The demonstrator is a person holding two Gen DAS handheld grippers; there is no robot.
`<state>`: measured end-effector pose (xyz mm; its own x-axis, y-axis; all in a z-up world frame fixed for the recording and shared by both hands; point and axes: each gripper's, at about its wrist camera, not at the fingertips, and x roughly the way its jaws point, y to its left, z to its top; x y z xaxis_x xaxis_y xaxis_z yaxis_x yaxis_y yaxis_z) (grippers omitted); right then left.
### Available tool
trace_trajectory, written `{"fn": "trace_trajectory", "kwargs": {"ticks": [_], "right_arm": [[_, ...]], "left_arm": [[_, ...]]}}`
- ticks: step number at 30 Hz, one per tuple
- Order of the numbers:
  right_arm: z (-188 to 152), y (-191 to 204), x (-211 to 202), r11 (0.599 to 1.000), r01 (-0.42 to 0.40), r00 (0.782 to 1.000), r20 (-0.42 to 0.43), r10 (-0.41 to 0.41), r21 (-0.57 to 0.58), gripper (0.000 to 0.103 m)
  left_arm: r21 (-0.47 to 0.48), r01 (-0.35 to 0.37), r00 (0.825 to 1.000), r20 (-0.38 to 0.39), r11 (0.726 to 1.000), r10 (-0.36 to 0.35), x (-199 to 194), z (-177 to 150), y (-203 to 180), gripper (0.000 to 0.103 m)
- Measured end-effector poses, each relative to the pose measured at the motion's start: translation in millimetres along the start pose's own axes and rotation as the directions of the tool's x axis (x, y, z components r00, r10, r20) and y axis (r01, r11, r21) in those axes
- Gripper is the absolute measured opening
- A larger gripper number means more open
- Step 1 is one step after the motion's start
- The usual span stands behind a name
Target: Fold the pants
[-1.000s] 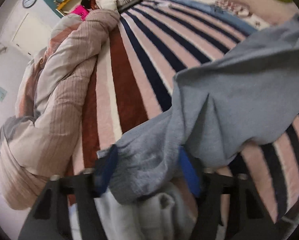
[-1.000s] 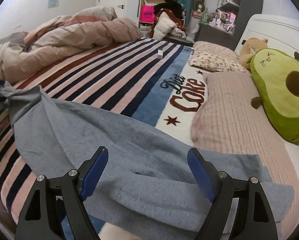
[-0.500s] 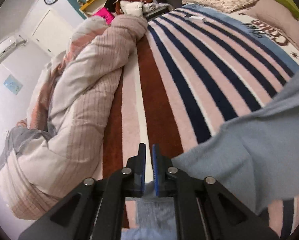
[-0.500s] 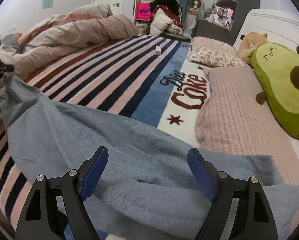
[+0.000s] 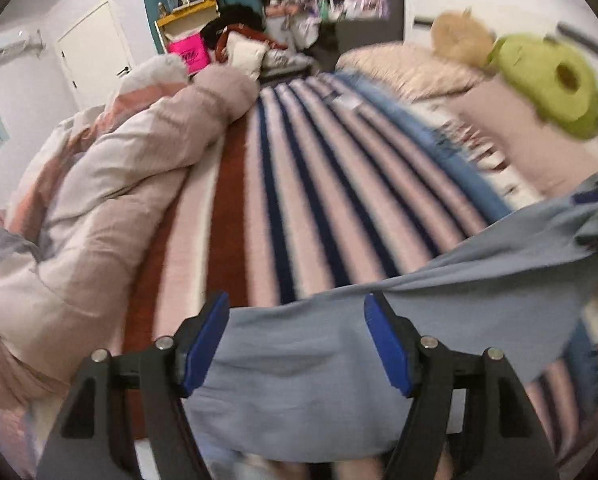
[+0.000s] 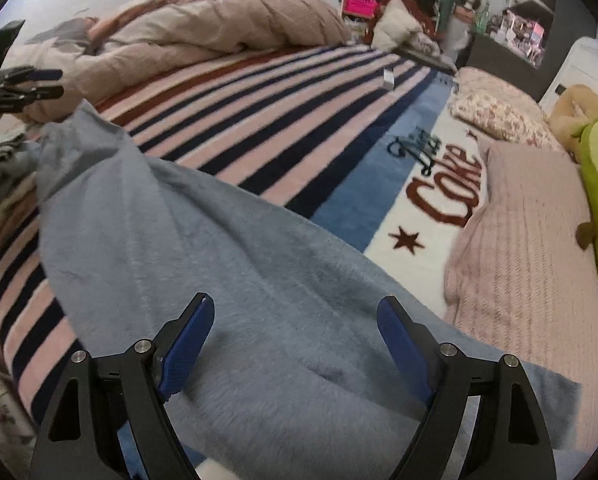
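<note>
My left fingers (image 5: pixel 295 344), closed on the pants (image 6: pixel 219 248) a moment ago, are opening and have let them drop on the bed (image 6: pixel 299 120), my right fingers (image 6: pixel 295 344) widening empty above, so regrasping comes next.

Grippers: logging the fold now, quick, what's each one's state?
Left gripper: jaws opening, grey pants between them, unpinched.
Right gripper: jaws opening, above the pants, holding nothing.

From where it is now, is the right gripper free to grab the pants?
Probably yes. The right gripper sits directly over the grey-blue pants, jaws opening, nothing held and nothing lying between it and the cloth.
</note>
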<state>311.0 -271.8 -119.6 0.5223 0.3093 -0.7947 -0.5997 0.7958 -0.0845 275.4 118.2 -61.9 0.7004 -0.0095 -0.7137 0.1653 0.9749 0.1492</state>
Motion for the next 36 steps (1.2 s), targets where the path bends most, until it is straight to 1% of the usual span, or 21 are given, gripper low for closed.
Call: {"fn": "trace_trajectory", "kwargs": {"ticks": [2, 4, 6, 7, 9, 10, 11, 12, 13, 14, 16, 18, 20, 21, 22, 23, 25, 28, 30, 34, 36], "right_arm": [[-1, 6, -12, 0.999, -0.042, 0.999, 0.023, 0.043, -0.011, 0.086], [-1, 17, -19, 0.997, -0.072, 0.997, 0.022, 0.073, -0.040, 0.086], [-4, 29, -15, 0.993, -0.084, 0.996, -0.016, 0.083, -0.085, 0.086], [-5, 34, -9, 0.992, -0.071, 0.997, -0.047, 0.067, -0.103, 0.086], [-9, 38, 4, 0.991, -0.019, 0.995, -0.104, 0.005, -0.133, 0.079], [-10, 39, 12, 0.988, 0.018, 0.992, -0.124, -0.037, -0.154, 0.071], [-10, 38, 16, 0.986, 0.040, 0.989, -0.135, -0.062, -0.160, 0.046], [-8, 34, 22, 0.986, 0.061, 0.986, -0.145, -0.084, -0.155, 0.034], [-5, 29, 24, 0.988, 0.068, 0.986, -0.145, -0.088, -0.142, 0.013], [-1, 23, 26, 0.988, 0.091, 0.984, -0.138, -0.109, -0.127, 0.001], [10, 11, 29, 0.984, 0.144, 0.981, -0.115, -0.156, -0.106, 0.002], [19, 1, 35, 0.984, 0.163, 0.979, -0.115, -0.171, -0.073, 0.002], [26, -6, 51, 0.982, 0.171, 0.972, -0.148, -0.182, -0.084, 0.002], [28, -9, 63, 0.980, 0.180, 0.966, -0.170, -0.193, -0.091, 0.005], [28, -14, 71, 0.977, 0.193, 0.961, -0.183, -0.206, -0.087, 0.010], [28, -18, 76, 0.976, 0.202, 0.957, -0.194, -0.215, -0.083, 0.024], [28, -32, 75, 0.977, 0.208, 0.954, -0.207, -0.215, -0.054, 0.044], [26, -53, 39, 0.985, 0.171, 0.969, -0.189, -0.162, 0.030, 0.052], [20, -64, 7, 0.983, 0.175, 0.970, -0.180, -0.162, 0.059, 0.068], [-2, -81, -52, 0.966, 0.251, 0.952, -0.193, -0.236, 0.057, 0.069], [-15, -84, -69, 0.962, 0.267, 0.946, -0.206, -0.249, 0.061, 0.069]], "left_arm": [[-0.021, 0.025, 0.998, 0.066, 0.999, -0.024, -12, -4, -17, 0.067], [-0.047, 0.024, 0.993, 0.120, 0.999, -0.019, -19, -9, -35, 0.067], [-0.094, 0.085, 0.985, 0.156, 0.992, -0.070, -21, -16, -47, 0.067], [-0.115, 0.117, 0.982, 0.164, 0.987, -0.097, -20, -19, -51, 0.067], [-0.151, 0.131, 0.978, 0.180, 0.980, -0.103, -13, -24, -57, 0.067], [-0.163, 0.128, 0.978, 0.184, 0.978, -0.098, -10, -25, -59, 0.067], [-0.176, 0.127, 0.978, 0.185, 0.976, -0.094, -6, -26, -61, 0.067], [-0.189, 0.131, 0.977, 0.188, 0.973, -0.095, -2, -27, -62, 0.067], [-0.197, 0.136, 0.977, 0.190, 0.971, -0.099, 4, -27, -62, 0.067], [-0.200, 0.137, 0.977, 0.191, 0.970, -0.099, 10, -27, -63, 0.067], [-0.190, 0.132, 0.977, 0.193, 0.973, -0.094, 23, -27, -66, 0.067], [-0.195, 0.147, 0.976, 0.189, 0.970, -0.110, 40, -29, -65, 0.067], [-0.216, 0.161, 0.977, 0.170, 0.963, -0.125, 58, -32, -64, 0.067], [-0.223, 0.162, 0.979, 0.162, 0.961, -0.127, 65, -34, -64, 0.067], [-0.223, 0.161, 0.980, 0.150, 0.961, -0.130, 70, -35, -65, 0.067], [-0.221, 0.155, 0.982, 0.142, 0.963, -0.125, 75, -36, -65, 0.067], [-0.224, 0.147, 0.982, 0.147, 0.963, -0.116, 78, -38, -66, 0.067], [-0.220, 0.166, 0.979, 0.155, 0.961, -0.133, 82, -39, -70, 0.068], [-0.199, 0.163, 0.979, 0.155, 0.966, -0.133, 84, -39, -76, 0.068], [-0.194, 0.192, 0.972, 0.171, 0.962, -0.159, 85, -40, -80, 0.068], [-0.194, 0.193, 0.972, 0.173, 0.962, -0.160, 86, -41, -80, 0.068]]}}
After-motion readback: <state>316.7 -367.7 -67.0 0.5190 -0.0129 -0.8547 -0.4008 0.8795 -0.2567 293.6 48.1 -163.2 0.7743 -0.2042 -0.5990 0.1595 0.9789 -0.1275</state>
